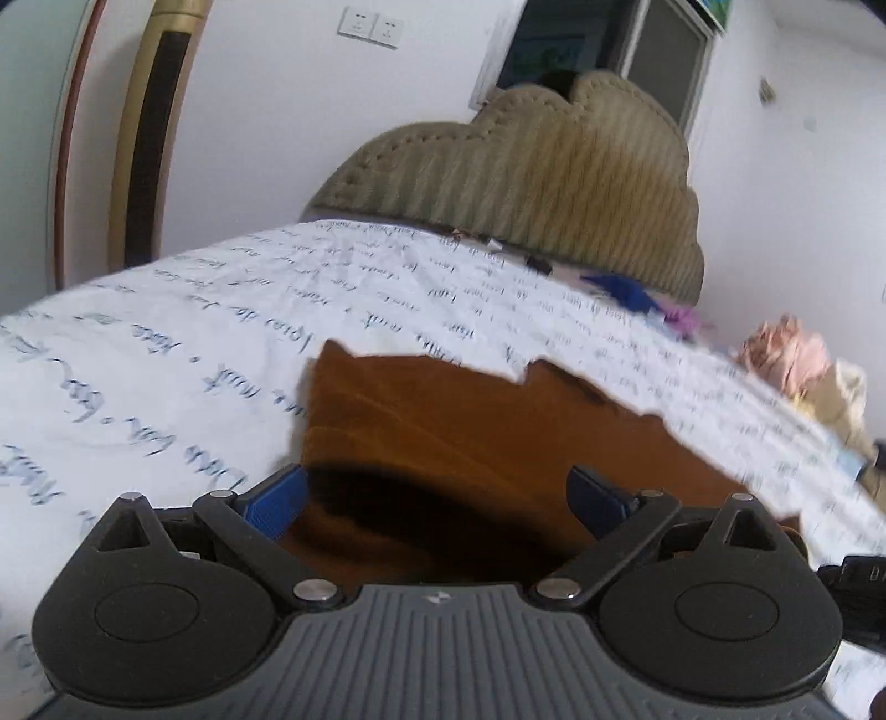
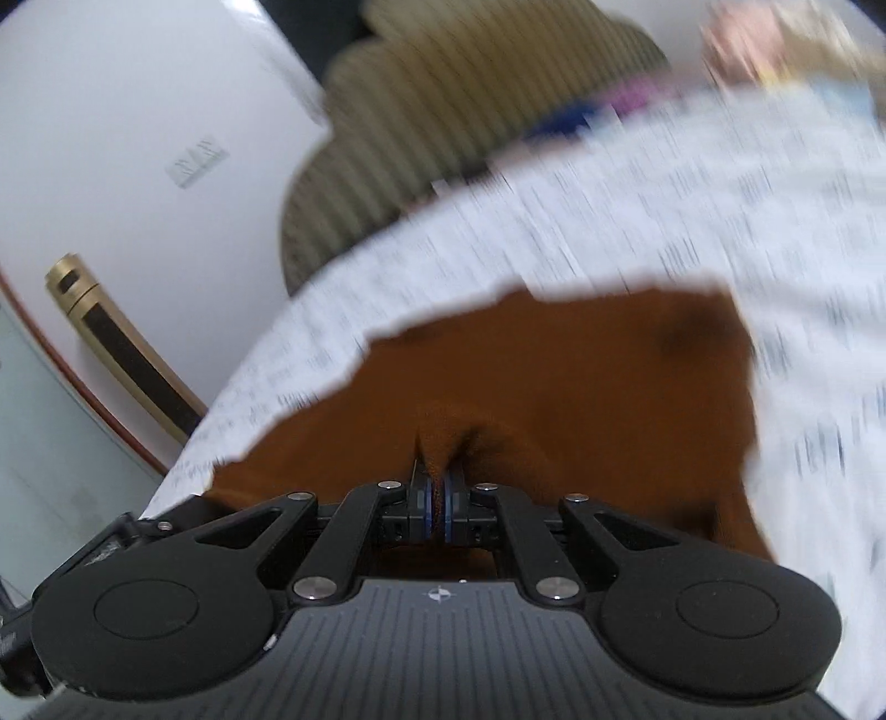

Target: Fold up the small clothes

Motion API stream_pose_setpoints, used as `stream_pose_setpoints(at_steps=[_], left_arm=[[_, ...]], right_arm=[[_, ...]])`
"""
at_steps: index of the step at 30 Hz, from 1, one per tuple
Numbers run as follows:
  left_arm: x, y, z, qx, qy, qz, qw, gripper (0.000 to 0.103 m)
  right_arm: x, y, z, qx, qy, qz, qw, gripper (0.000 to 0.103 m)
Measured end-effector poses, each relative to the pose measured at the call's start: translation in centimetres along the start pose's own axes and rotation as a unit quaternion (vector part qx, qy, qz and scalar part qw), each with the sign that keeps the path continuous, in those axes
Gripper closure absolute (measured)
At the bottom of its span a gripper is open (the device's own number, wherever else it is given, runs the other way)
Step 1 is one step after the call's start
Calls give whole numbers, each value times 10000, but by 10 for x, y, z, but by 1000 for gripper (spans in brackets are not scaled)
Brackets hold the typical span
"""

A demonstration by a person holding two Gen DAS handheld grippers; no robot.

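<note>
Right claw (image 2: 437,498) pinches soft rust-brown cloth (image 2: 554,376); left claw (image 1: 437,493) spread above it

Bed with white script-printed sheet (image 1: 166,343) beneath the jaws; beyond them tan ribbed headboard (image 1: 526,183), white wall (image 1: 288,111), twin sockets (image 1: 370,26).

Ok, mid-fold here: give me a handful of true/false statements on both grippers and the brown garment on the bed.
1. The right gripper is clamped on the rust-brown knit garment. True.
2. The left gripper is clamped shut on cloth. False: its blue fingertips stand wide apart over the garment.
3. The garment lies on a white bedsheet printed with cursive writing. True.
4. The ribbed headboard is bright red. False: it is beige-olive.
5. Other clothes, pink and blue, sit near the headboard. True.
</note>
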State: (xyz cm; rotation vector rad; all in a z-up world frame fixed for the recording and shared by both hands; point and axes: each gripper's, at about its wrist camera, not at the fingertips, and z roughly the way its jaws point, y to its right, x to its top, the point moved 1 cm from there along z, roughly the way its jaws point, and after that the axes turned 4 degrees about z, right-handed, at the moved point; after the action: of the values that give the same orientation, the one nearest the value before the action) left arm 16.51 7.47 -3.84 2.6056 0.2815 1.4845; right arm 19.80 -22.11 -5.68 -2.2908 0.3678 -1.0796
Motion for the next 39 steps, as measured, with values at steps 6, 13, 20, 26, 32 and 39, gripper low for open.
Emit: stream_pose_setpoints(at_steps=[6,13,20,26,32,39], left_arm=[[-5,-22,-24,-280,-544,121,9980,3],[34,-4,-35,-509,42,791,9956,2],[26,-17,53,-596,-1232,351,9900,4],[2,-12,56,168,-1259,1125,9855,3],[-1,-25,58,18,-1335,945,9865,0],[-3,-20,56,124,-1334,1097,9849,0]], right_arm=[[-4,17,-7,-77,-529,239,9983,65],[7,-8,-47,-463,-90,-803,9957,48],[-3,-59,-23,-544,-354,-2561,9645,32],[-17,-64,30,-1048,-846,-3371,9318,38],[3,-44,39,-1337,-636,-2865,9466,79],[36,9,15,-1808,-178,-1943,9640,79]])
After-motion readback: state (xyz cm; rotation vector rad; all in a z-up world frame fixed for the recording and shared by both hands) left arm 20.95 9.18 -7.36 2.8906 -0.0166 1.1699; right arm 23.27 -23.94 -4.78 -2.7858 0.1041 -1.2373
